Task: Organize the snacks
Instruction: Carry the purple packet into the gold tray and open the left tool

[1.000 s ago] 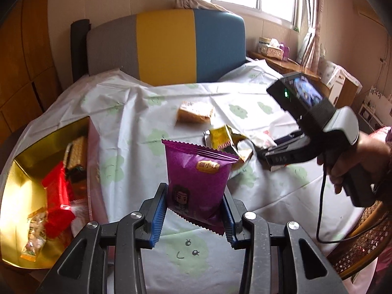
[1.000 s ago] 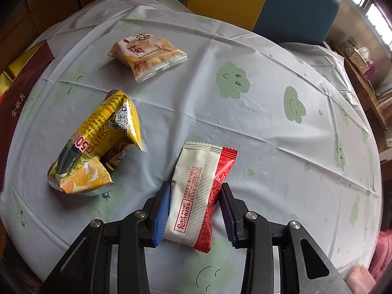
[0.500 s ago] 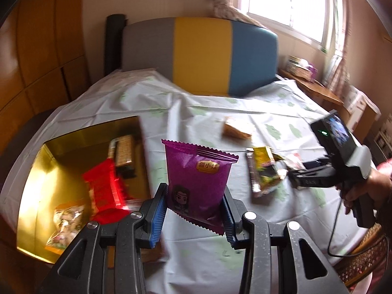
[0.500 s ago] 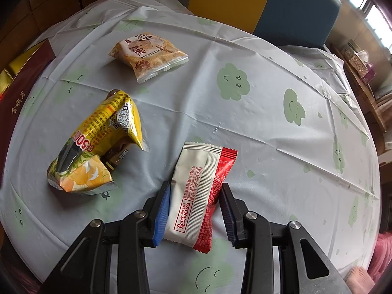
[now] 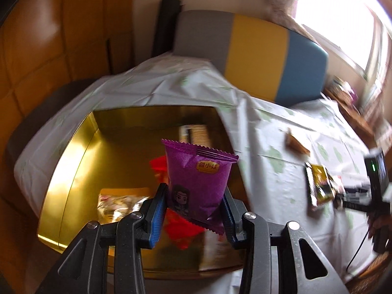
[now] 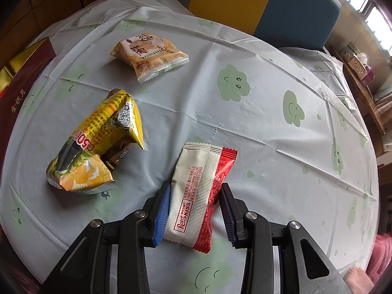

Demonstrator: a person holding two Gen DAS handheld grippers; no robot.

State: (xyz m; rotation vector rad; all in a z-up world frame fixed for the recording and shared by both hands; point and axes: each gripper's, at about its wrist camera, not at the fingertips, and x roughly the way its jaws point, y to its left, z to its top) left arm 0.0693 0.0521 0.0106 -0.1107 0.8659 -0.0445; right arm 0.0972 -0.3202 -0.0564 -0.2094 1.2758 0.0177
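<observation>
My left gripper (image 5: 194,191) is shut on a purple snack packet (image 5: 198,171), holding it upright above the open gold box (image 5: 80,161). Inside the box lie a red packet (image 5: 159,169), a clear bag of sweets (image 5: 117,205) and a biscuit pack (image 5: 196,134). My right gripper (image 6: 196,191) points down at the table, its blue pads closed against the sides of a white-and-red packet (image 6: 201,171) that lies flat on the cloth. A crumpled yellow bag (image 6: 98,142) and a beige cracker packet (image 6: 149,56) lie to its left and beyond it.
A pale tablecloth (image 6: 269,134) with green clouds covers the round table. The box's maroon side (image 6: 22,78) stands at the left edge. A grey, yellow and blue chair back (image 5: 257,51) rises behind the table. A hand (image 5: 379,223) holds the right tool.
My left gripper has swung left with the purple packet, from over the cloth to over the gold box. The right gripper and its packet have stayed still.
</observation>
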